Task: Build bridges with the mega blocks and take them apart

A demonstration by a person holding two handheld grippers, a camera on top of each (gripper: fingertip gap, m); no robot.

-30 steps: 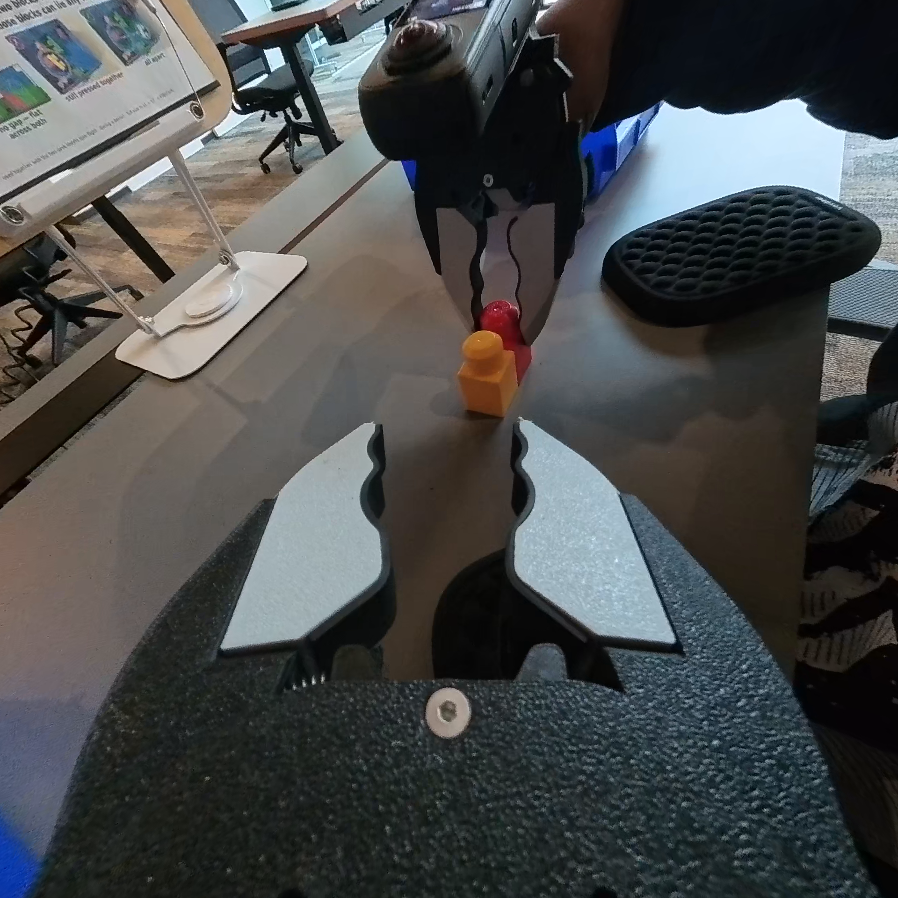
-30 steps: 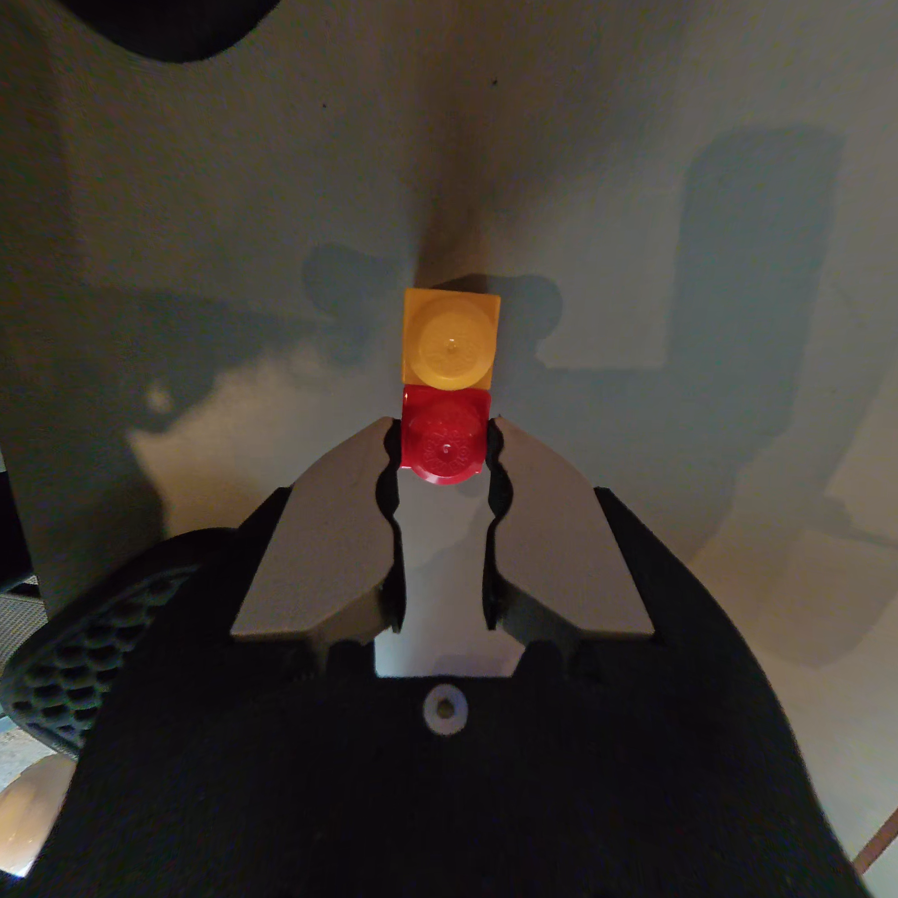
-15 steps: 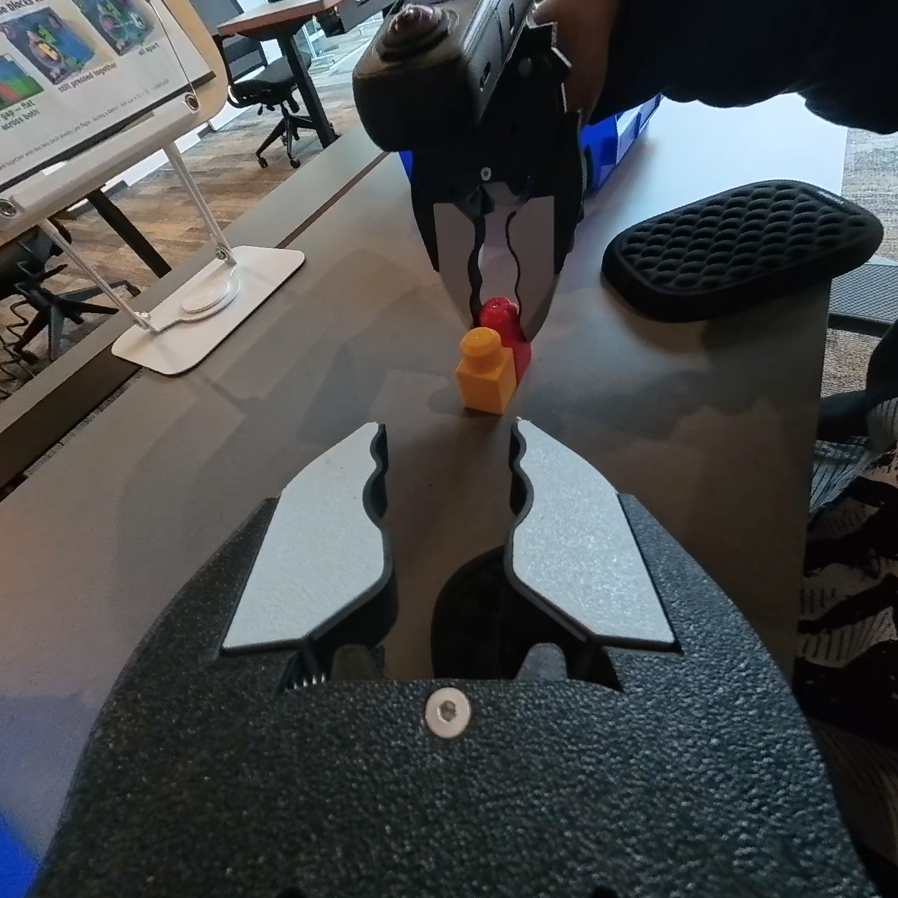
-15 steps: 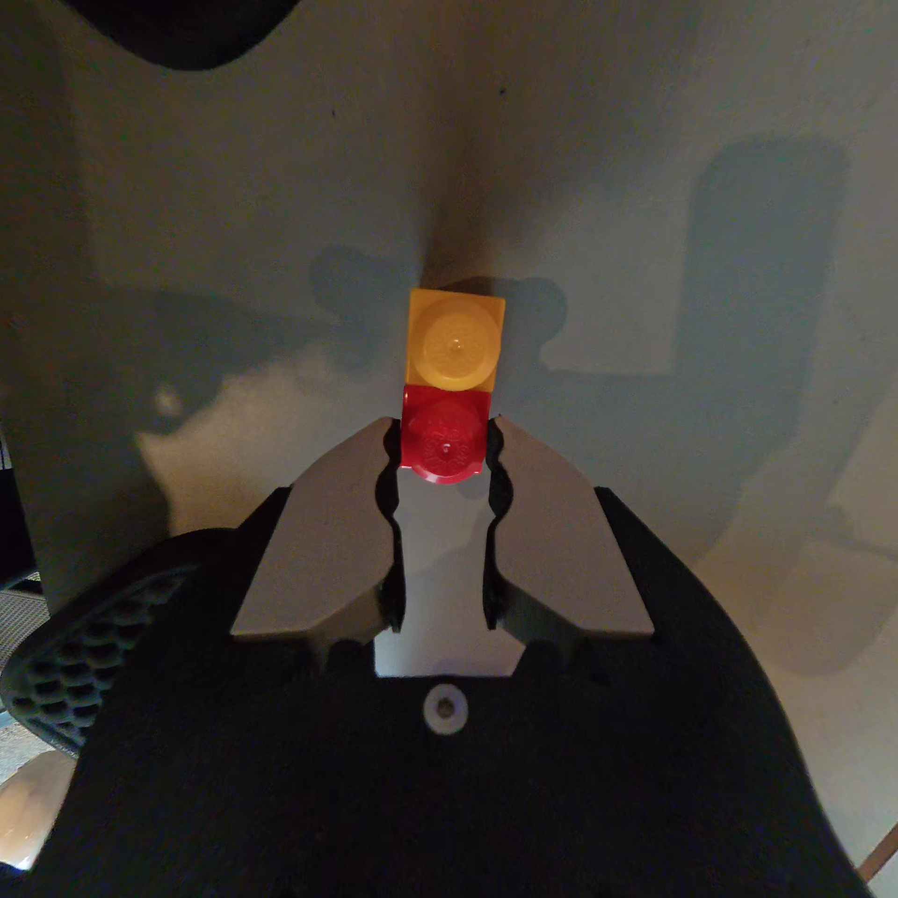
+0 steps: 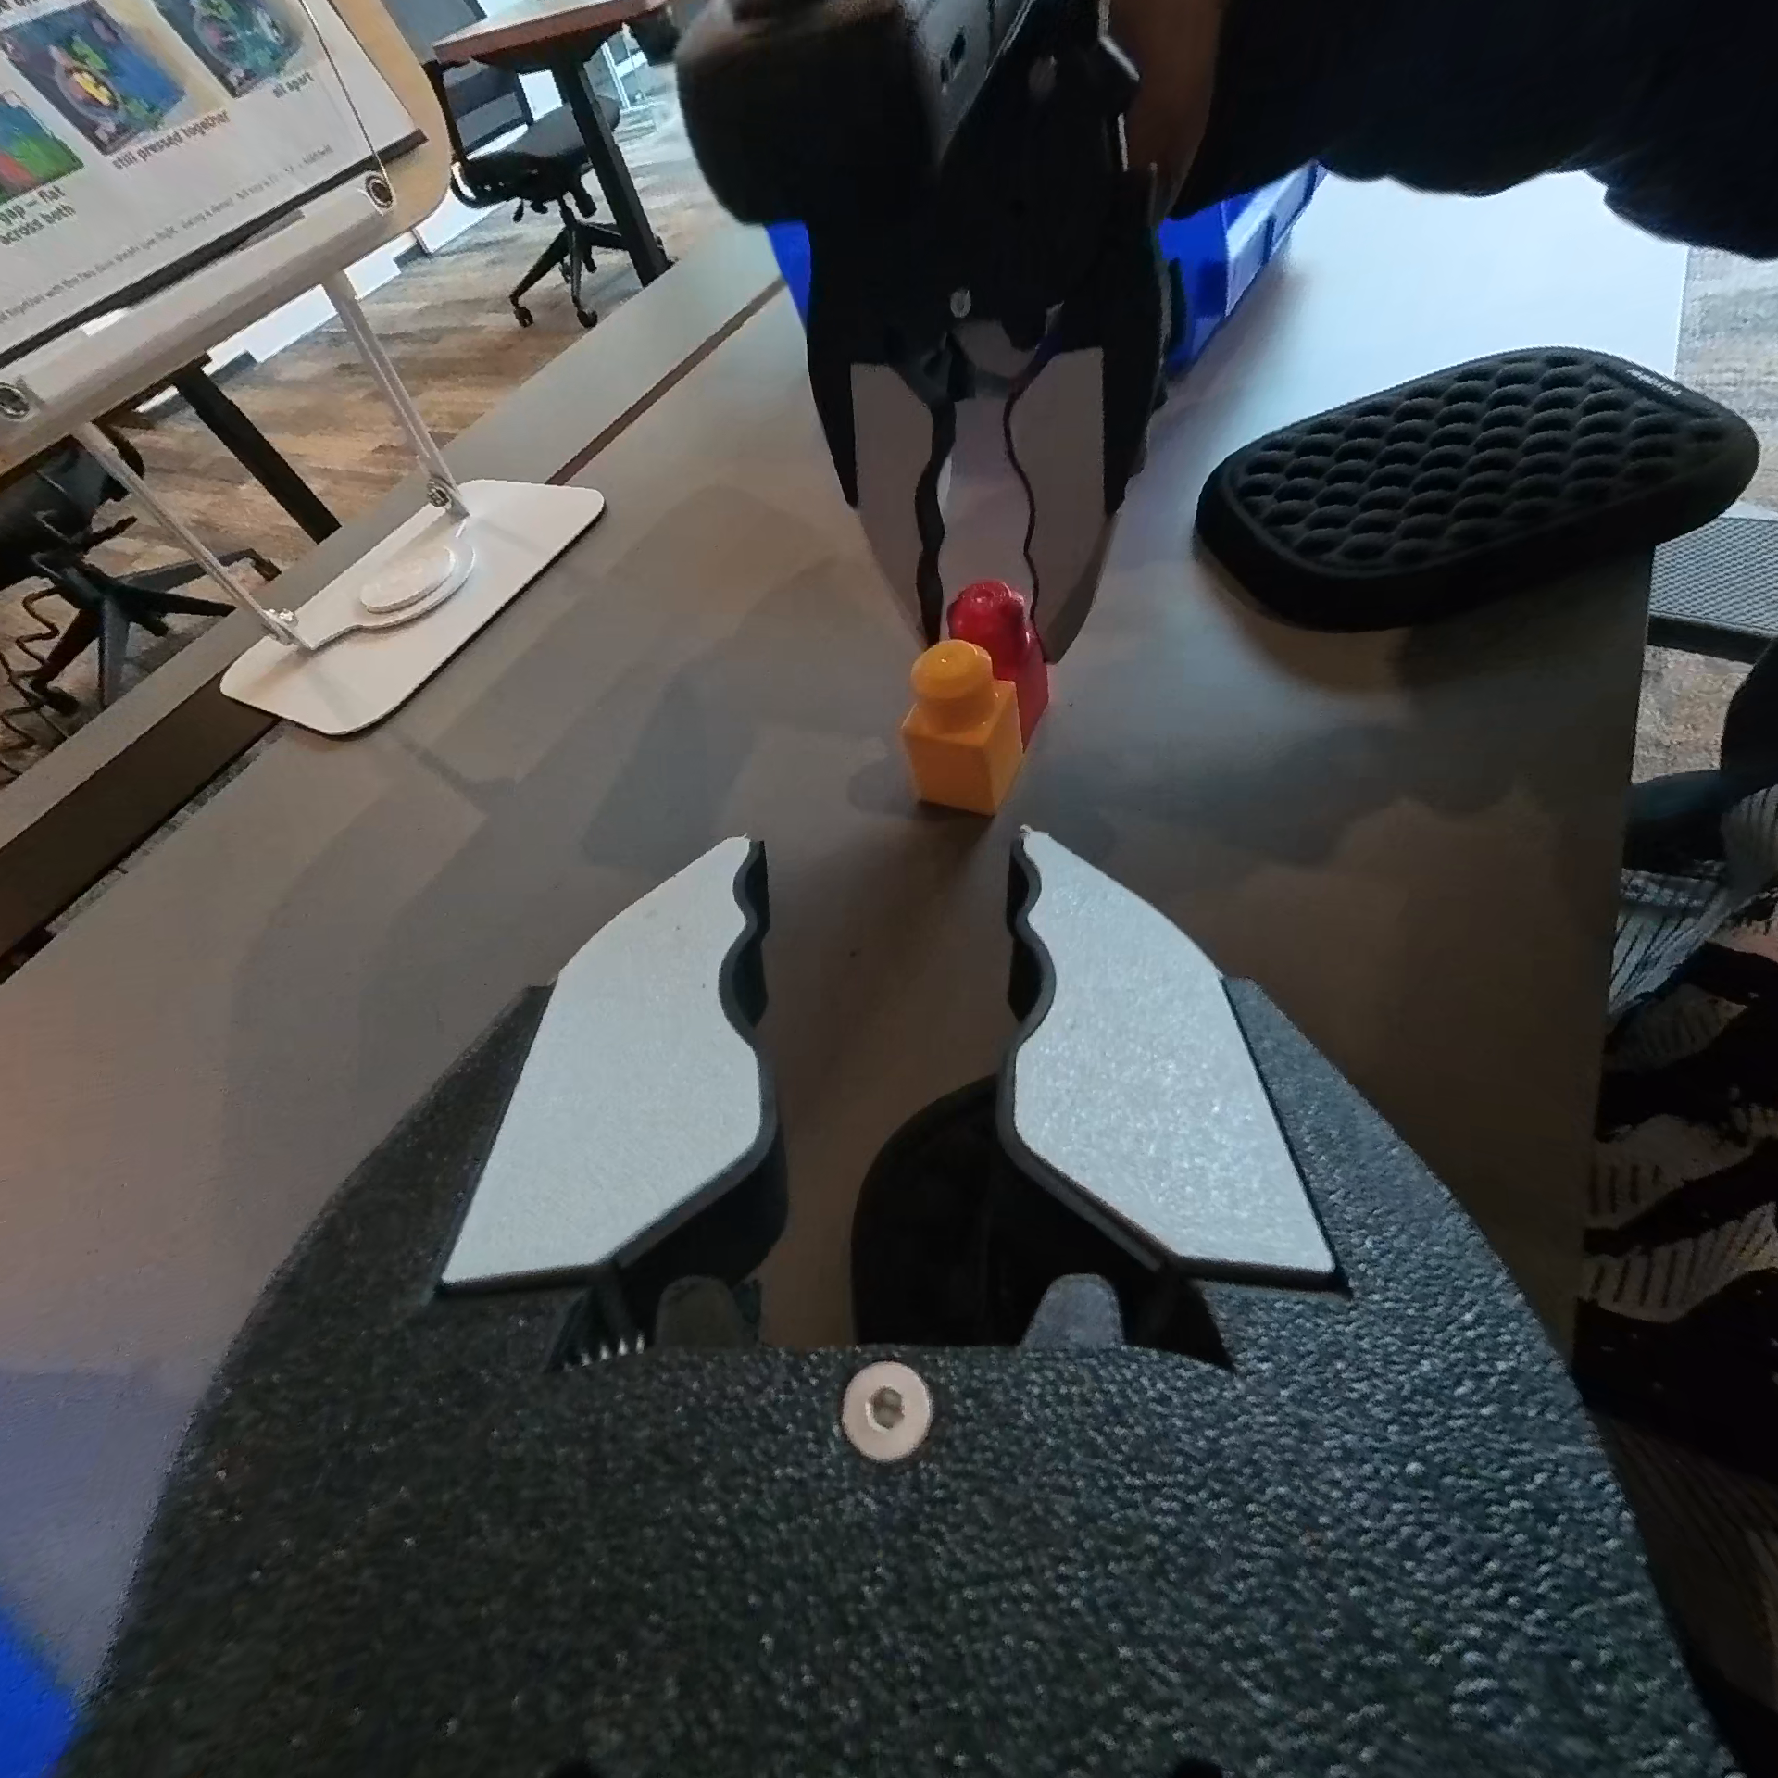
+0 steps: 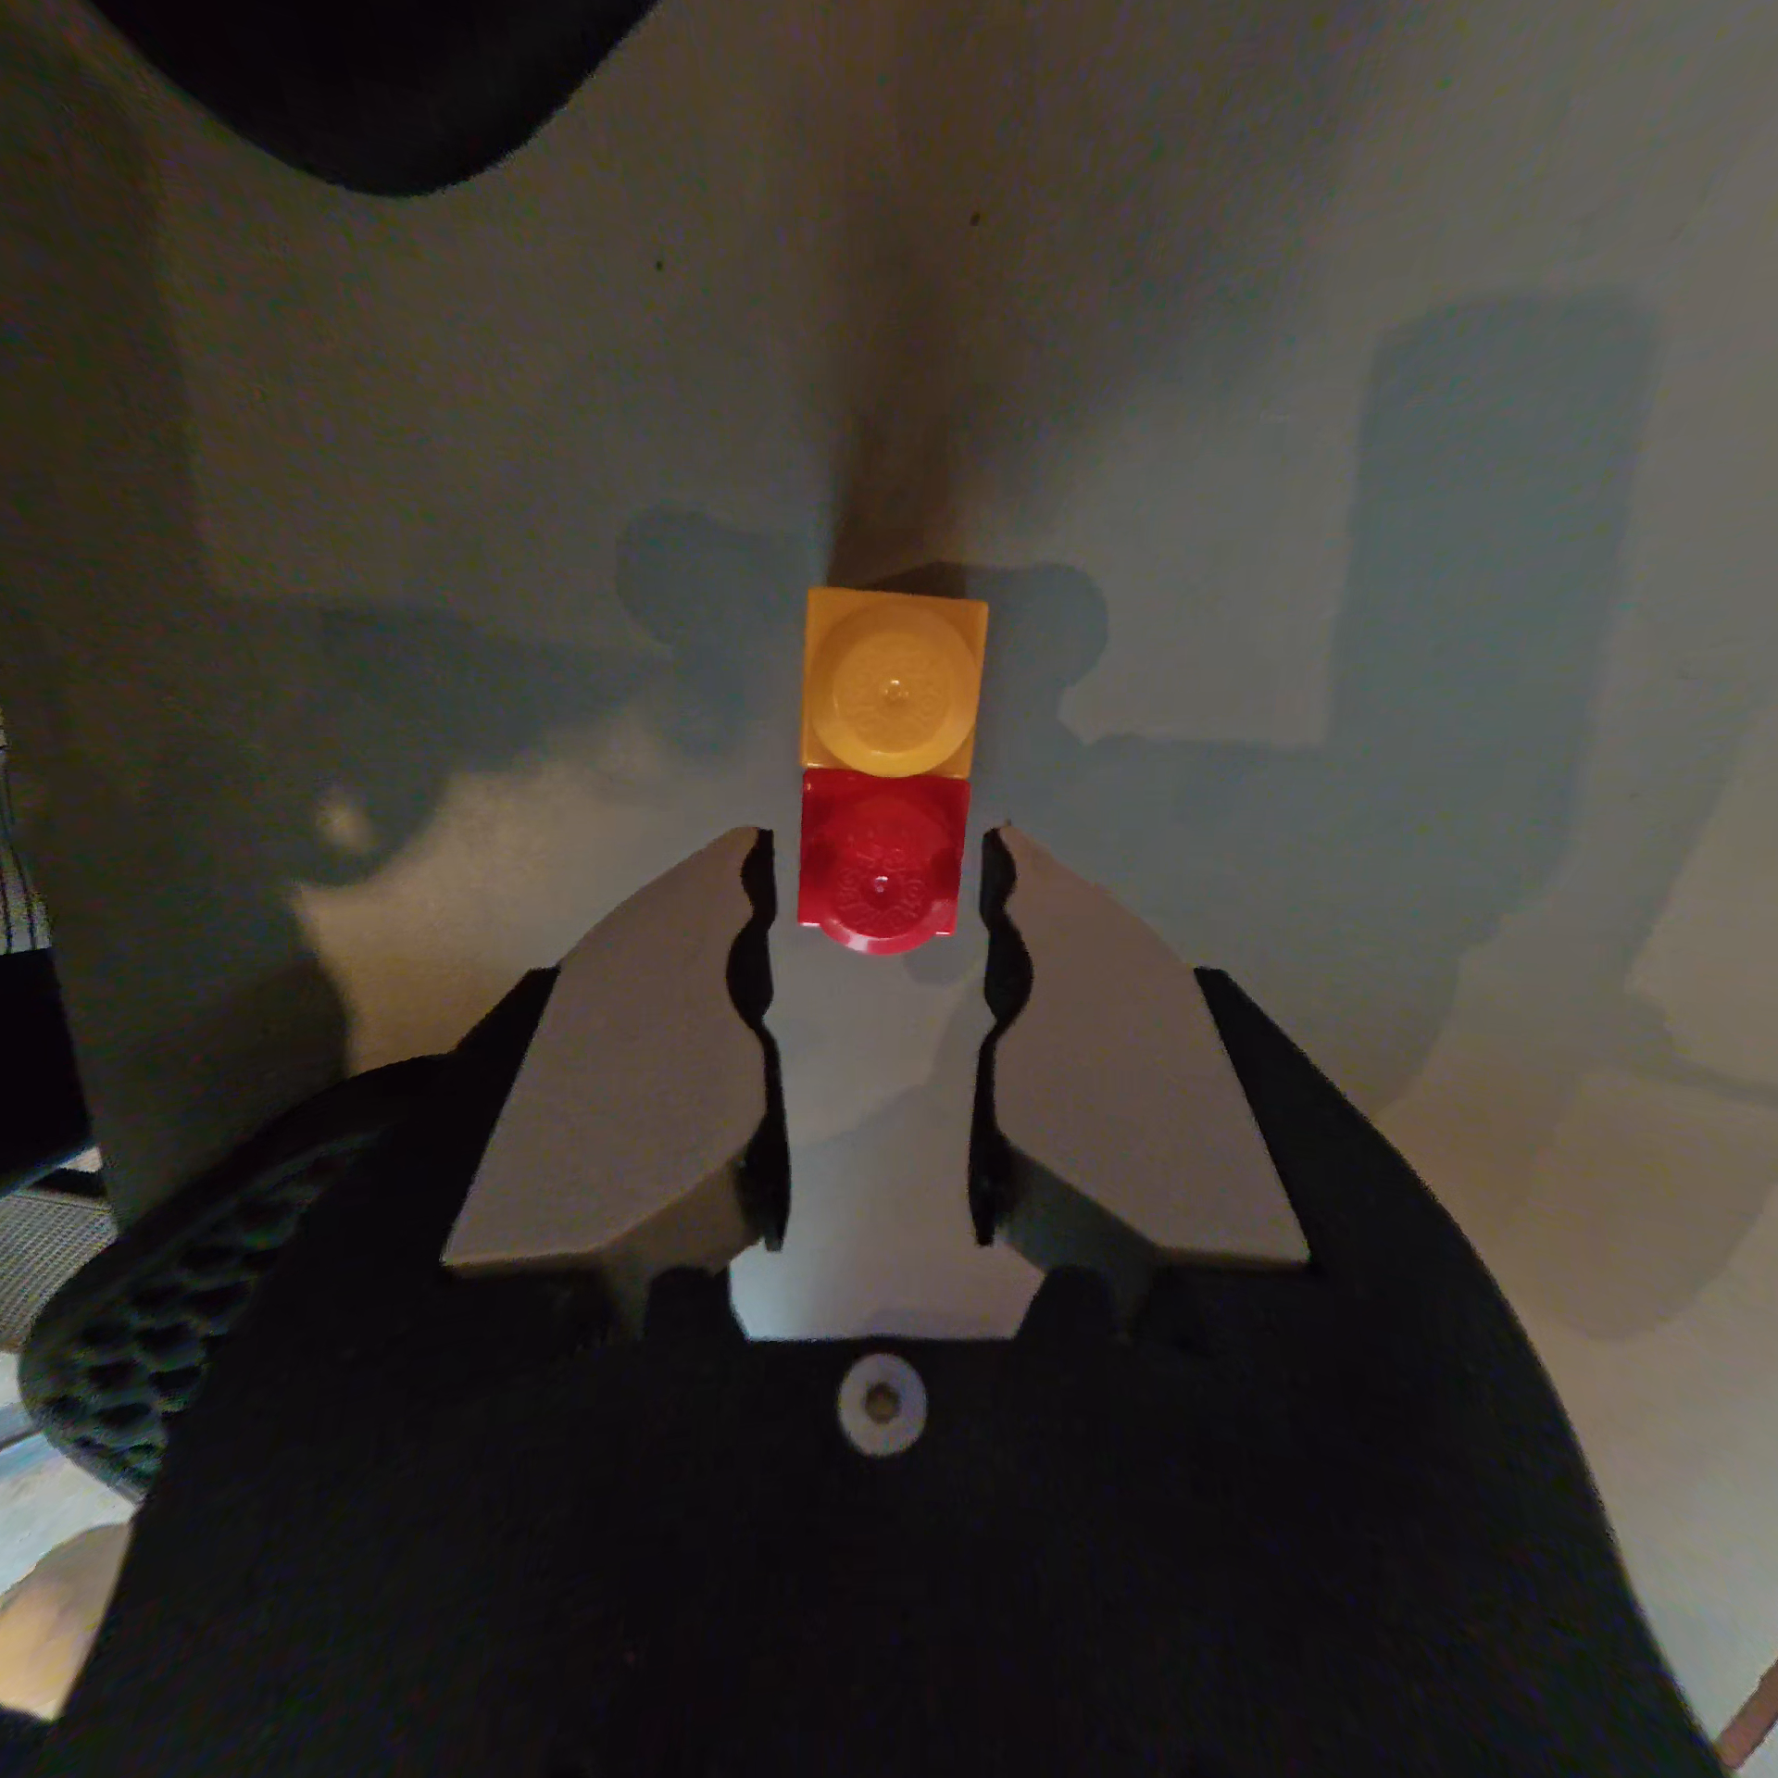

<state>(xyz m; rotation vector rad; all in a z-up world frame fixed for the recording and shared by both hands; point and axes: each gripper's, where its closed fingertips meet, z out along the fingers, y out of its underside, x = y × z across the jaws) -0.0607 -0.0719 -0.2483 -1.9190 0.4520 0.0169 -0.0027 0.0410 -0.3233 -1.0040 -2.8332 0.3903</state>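
A small orange block [image 5: 960, 736] and a small red block [image 5: 1003, 643] stand side by side, touching, on the grey table [image 5: 481, 866]. From above, the right wrist view shows the orange block [image 6: 895, 683] beyond the red block [image 6: 880, 861]. My right gripper [image 6: 877, 839] points straight down over the red block, open, with a small gap on each side of it. In the left wrist view it hangs above the red block [image 5: 996, 635]. My left gripper [image 5: 887, 847] is open and empty, low over the table, just short of the orange block.
A black honeycomb pad [image 5: 1472, 481] lies at the table's right edge. A white stand base [image 5: 423, 596] with a picture board [image 5: 164, 125] is at the left. A blue bin [image 5: 1231, 250] sits behind the right gripper. Office chairs stand beyond.
My right gripper has opened and let go of the red block, which stays against the orange block. My left gripper has hardly moved.
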